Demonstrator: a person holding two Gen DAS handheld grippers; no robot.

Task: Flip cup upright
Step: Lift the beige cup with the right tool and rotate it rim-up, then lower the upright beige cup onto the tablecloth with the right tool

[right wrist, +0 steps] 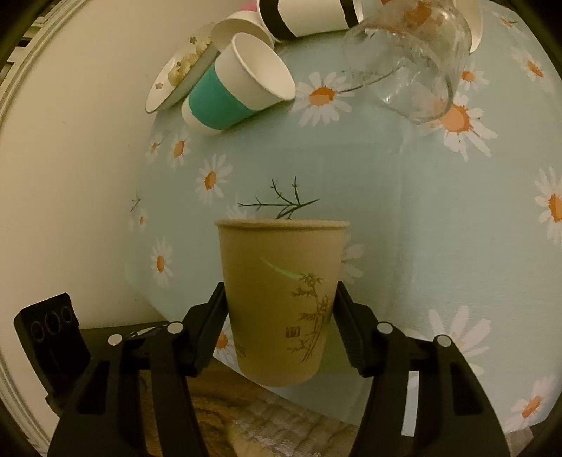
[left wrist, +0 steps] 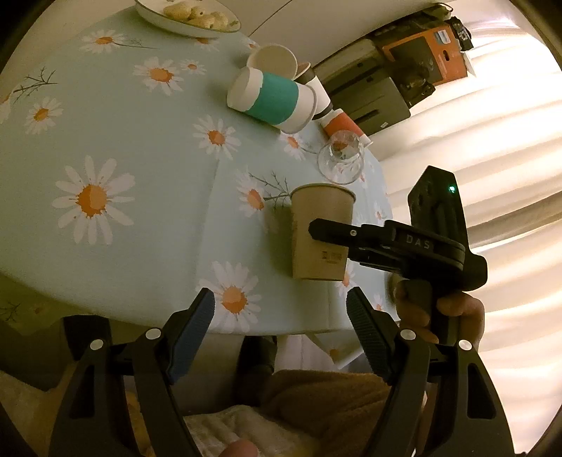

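Note:
A tan paper cup with a bamboo print stands upright between my right gripper's fingers, which are shut on its lower half. In the left wrist view the same cup is held near the table's near right edge by the right gripper. Whether its base touches the cloth I cannot tell. My left gripper is open and empty, at the table's front edge, just short of the cup.
On the daisy tablecloth lie a teal-banded cup on its side, a white cup, a black-banded cup, a red cup and a tipped glass. A plate of snacks sits at the far edge.

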